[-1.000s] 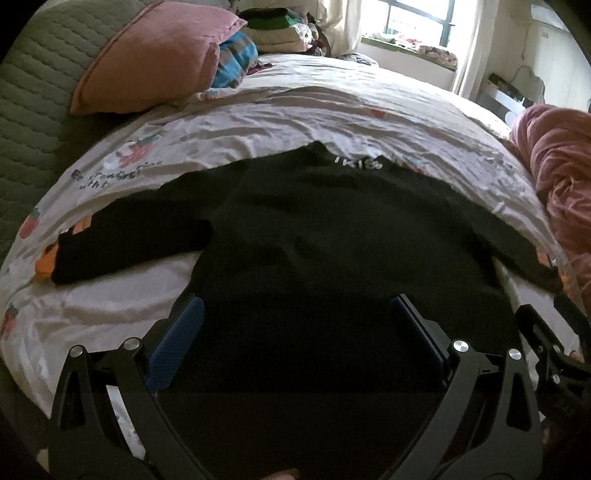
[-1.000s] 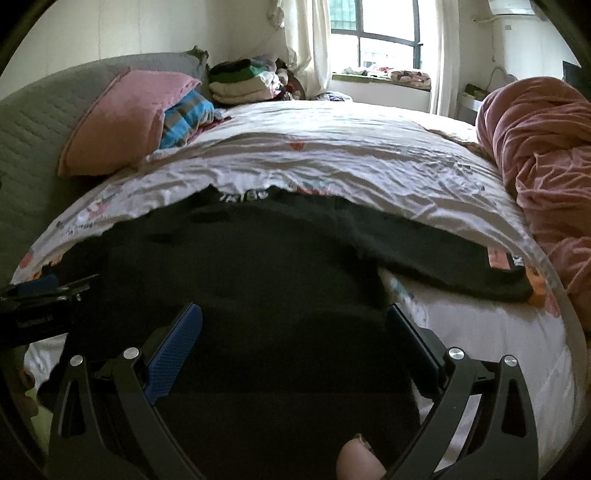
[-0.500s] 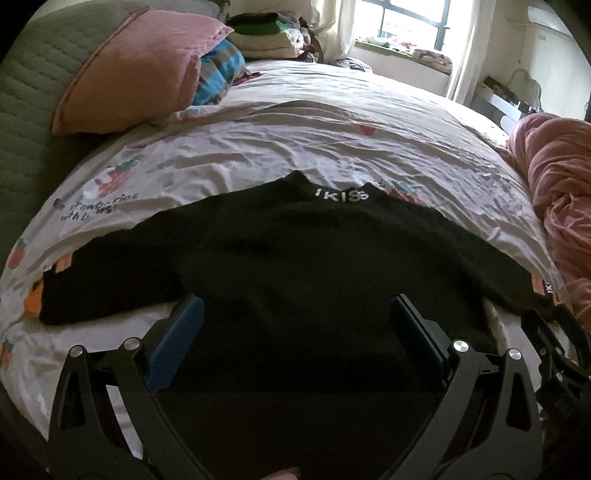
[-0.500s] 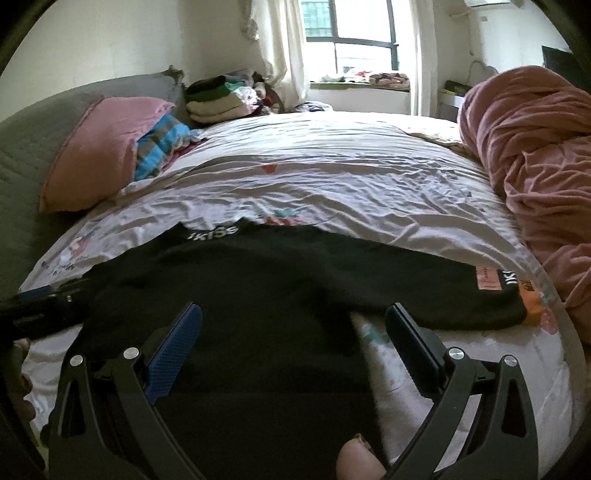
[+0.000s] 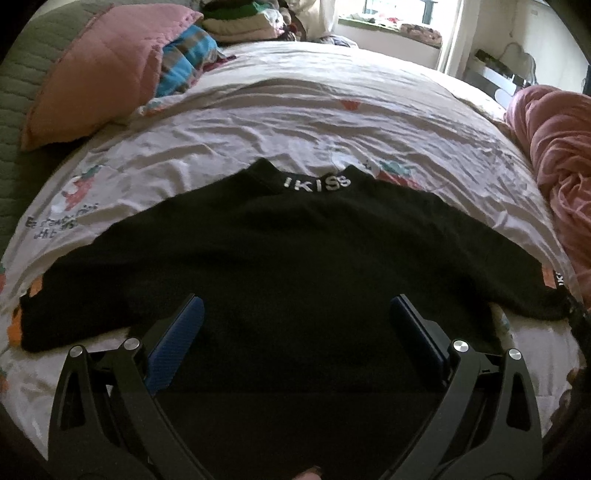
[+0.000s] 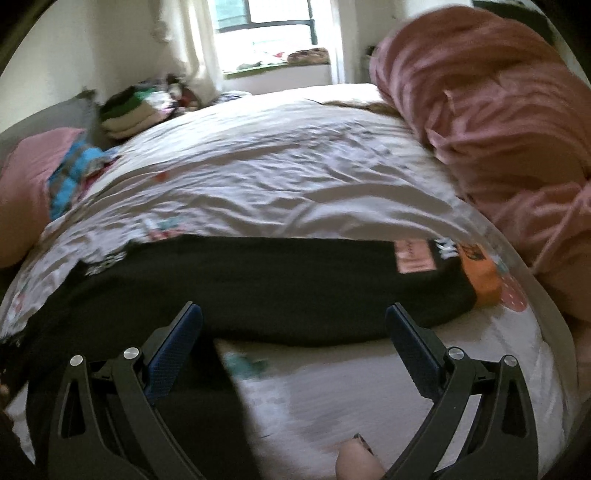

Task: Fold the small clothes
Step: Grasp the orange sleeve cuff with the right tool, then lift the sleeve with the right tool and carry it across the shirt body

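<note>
Left gripper: we see our left gripper (image 5: 295,317) with its two blue-padded fingers (image 5: 177,343) spread wide, holding nothing, poised over the lower body of the garment.
Right gripper: our right gripper (image 6: 293,321) is likewise spread wide and holds nothing; its left finger is over black cloth, its right finger over bare sheet. A fingertip (image 6: 356,463) shows at the bottom edge of this view.
Garment: we count one black sweater (image 5: 295,258), lying flat on the bed, collar away from us, both sleeves stretched out to the sides.
Sleeves: two; the right sleeve (image 6: 314,284) runs across the right wrist view and ends at an orange cuff (image 6: 482,278).
Writing on garment: white letters on the collar (image 5: 316,183) read "IKISS" as far as we can tell. A pink patch (image 6: 413,256) and white lettering sit near the right cuff; both are too blurred for us to read.
Bedsheet: one pale printed bedsheet (image 5: 295,122), wrinkled; text near a strawberry print (image 5: 79,186) at the left is too small for us to read.
Pillow: one pink pillow (image 5: 99,70), with a blue striped cloth (image 5: 184,59) beside it.
Blanket: one pink blanket (image 6: 498,122) bunched at the right.
Folded pile: one stack of folded clothes (image 5: 240,22) at the far end, near the window (image 6: 273,18).
</note>
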Motion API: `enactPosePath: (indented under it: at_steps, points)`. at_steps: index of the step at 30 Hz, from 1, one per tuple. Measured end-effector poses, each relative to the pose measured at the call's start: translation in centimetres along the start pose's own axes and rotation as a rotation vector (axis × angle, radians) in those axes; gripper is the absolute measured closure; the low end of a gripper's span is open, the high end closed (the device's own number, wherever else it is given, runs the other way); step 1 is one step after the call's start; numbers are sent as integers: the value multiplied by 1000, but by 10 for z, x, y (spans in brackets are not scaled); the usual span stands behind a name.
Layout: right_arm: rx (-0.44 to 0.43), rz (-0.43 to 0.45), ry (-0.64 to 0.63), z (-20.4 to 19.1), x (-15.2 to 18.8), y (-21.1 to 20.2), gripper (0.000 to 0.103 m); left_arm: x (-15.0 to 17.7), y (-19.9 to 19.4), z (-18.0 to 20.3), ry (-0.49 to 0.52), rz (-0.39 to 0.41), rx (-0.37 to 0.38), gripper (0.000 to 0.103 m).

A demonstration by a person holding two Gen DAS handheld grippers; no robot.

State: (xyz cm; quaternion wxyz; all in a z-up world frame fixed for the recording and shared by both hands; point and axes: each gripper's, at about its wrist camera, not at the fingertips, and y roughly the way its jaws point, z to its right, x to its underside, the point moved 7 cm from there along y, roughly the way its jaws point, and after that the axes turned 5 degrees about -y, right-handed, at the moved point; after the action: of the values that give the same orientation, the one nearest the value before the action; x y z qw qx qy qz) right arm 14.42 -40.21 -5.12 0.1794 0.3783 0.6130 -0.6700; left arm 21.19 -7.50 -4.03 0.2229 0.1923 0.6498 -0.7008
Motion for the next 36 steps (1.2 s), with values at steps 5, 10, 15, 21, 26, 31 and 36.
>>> enactPosePath:
  at_steps: [5, 10, 15, 21, 26, 31, 36]
  points:
    - [59, -44, 71, 38, 8, 17, 4, 0, 17, 6, 4, -24, 13, 9]
    - [96, -105, 149, 71, 23, 34, 4, -1, 33, 14, 18, -37, 8, 9]
    - [110, -176, 260, 104, 36, 54, 4, 1, 49, 25, 33, -47, 17, 9]
    - [82, -189, 360, 129, 36, 75, 4, 1, 64, 32, 49, -39, 21, 9]
    - [28, -125, 467, 152, 21, 89, 4, 4, 79, 33, 47, -60, 19, 9]
    - [18, -65, 531, 169, 8, 95, 67, 8, 90, 31, 31, -90, 48, 9]
    - [-57, -15, 521, 163, -3, 89, 82, 5, 85, 27, 24, -81, 51, 9]
